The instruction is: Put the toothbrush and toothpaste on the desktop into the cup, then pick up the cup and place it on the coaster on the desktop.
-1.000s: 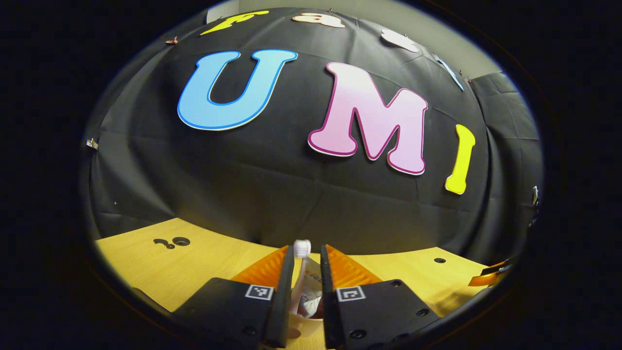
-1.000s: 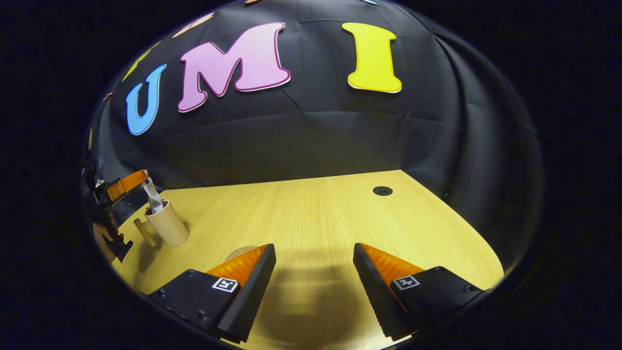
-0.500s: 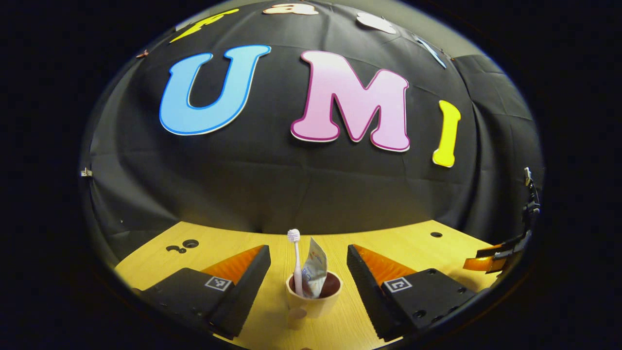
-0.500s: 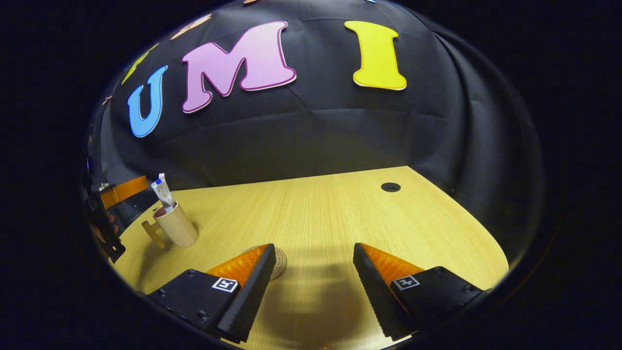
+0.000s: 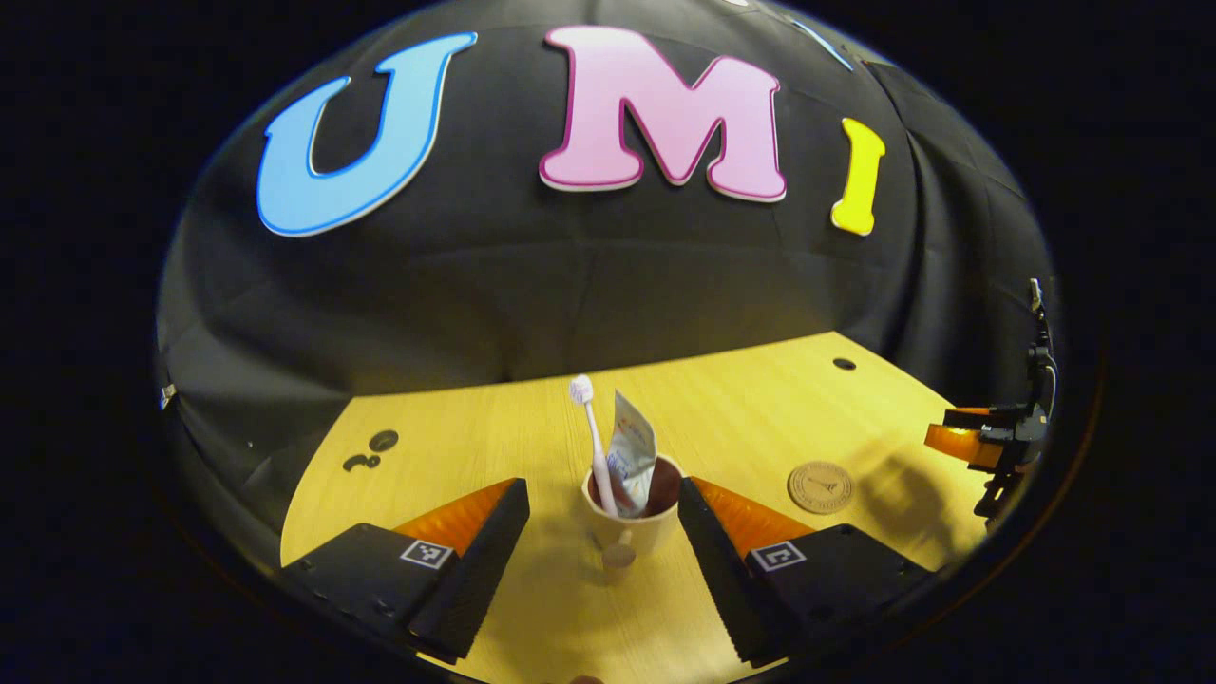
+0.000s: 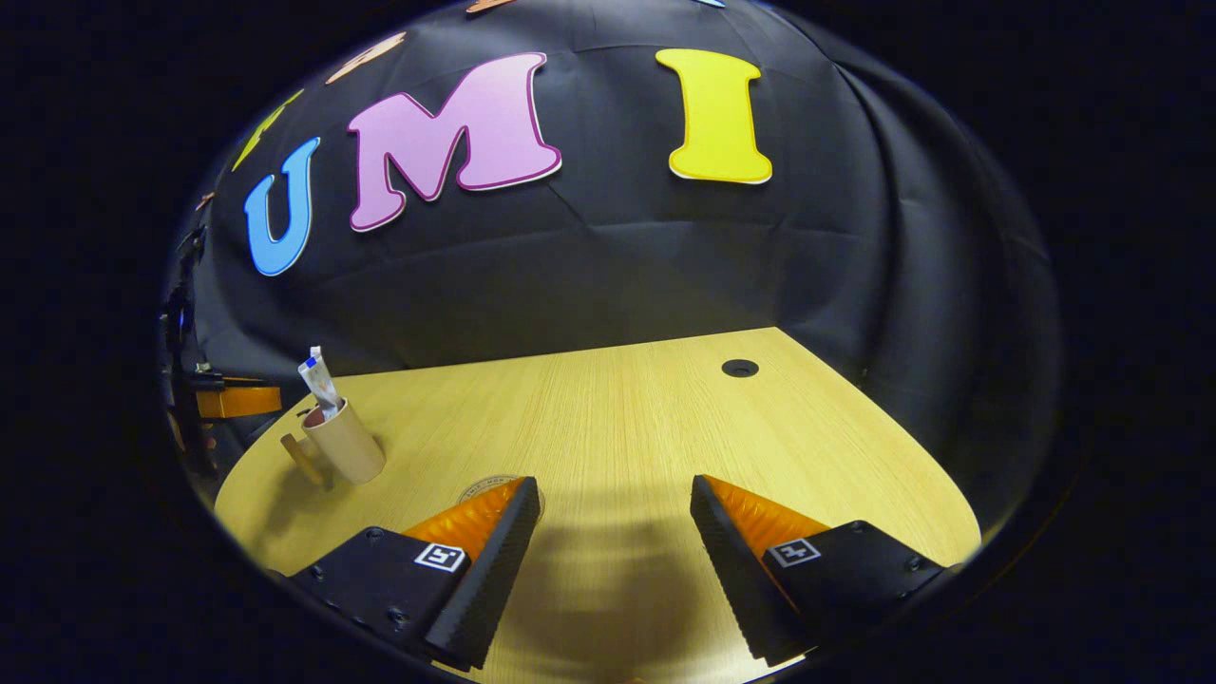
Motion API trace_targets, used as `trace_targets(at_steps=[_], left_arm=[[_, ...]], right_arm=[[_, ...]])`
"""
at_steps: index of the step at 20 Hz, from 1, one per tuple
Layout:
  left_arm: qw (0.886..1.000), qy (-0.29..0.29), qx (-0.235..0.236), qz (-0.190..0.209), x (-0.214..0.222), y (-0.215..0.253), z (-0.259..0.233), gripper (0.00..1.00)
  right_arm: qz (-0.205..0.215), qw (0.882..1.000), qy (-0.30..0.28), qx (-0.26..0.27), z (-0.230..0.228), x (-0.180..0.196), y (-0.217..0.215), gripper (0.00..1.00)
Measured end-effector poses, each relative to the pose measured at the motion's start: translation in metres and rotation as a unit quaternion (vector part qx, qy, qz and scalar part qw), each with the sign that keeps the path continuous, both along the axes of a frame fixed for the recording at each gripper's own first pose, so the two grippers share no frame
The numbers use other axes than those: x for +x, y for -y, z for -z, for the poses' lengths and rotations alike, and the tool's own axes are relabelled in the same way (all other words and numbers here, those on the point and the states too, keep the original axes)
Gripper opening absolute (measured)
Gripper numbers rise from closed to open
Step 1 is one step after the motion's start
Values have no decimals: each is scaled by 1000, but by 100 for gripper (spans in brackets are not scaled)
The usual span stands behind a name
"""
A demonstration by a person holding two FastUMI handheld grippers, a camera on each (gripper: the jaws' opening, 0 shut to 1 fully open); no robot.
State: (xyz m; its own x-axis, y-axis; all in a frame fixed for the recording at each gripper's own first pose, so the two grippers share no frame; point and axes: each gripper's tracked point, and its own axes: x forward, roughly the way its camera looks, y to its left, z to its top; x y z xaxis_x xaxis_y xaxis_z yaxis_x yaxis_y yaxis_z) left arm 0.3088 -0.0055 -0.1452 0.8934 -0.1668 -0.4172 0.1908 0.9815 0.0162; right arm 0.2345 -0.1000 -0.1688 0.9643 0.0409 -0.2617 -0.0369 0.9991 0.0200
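Observation:
A beige cup (image 5: 632,527) with a handle toward me stands on the wooden desktop (image 5: 456,437). A white toothbrush (image 5: 591,432) and a toothpaste tube (image 5: 631,454) stick up out of it. My left gripper (image 5: 600,508) is open, its fingers on either side of the cup and apart from it. A round brown coaster (image 5: 819,486) lies to the right of the cup. In the right gripper view the cup (image 6: 347,443) with the tube (image 6: 319,382) stands far left. My right gripper (image 6: 616,508) is open over bare desktop, the coaster (image 6: 483,488) partly behind its left finger.
Small round holes mark the desktop (image 5: 383,440) (image 5: 843,363) (image 6: 739,368). The black cloth wall closes the desk at the back. The other gripper (image 5: 988,442) shows at the right edge of the left gripper view, and the left one (image 6: 223,399) at the left edge of the right gripper view.
My left gripper opened, let go of the toothbrush, which now stands in the cup, and rose back. The right gripper barely shifted.

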Motion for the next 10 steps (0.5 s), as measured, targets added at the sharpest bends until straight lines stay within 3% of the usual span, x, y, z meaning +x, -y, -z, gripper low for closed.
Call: trace_targets(at_steps=[4, 10], left_arm=[[995, -89, 33, 9, 3, -11, 35, 97], [979, -191, 56, 47, 2, -1, 71, 98]], right_arm=[[-2, 1000, -23, -7, 4, -14, 11, 98], [20, 999, -49, 4, 8, -27, 34, 98]])
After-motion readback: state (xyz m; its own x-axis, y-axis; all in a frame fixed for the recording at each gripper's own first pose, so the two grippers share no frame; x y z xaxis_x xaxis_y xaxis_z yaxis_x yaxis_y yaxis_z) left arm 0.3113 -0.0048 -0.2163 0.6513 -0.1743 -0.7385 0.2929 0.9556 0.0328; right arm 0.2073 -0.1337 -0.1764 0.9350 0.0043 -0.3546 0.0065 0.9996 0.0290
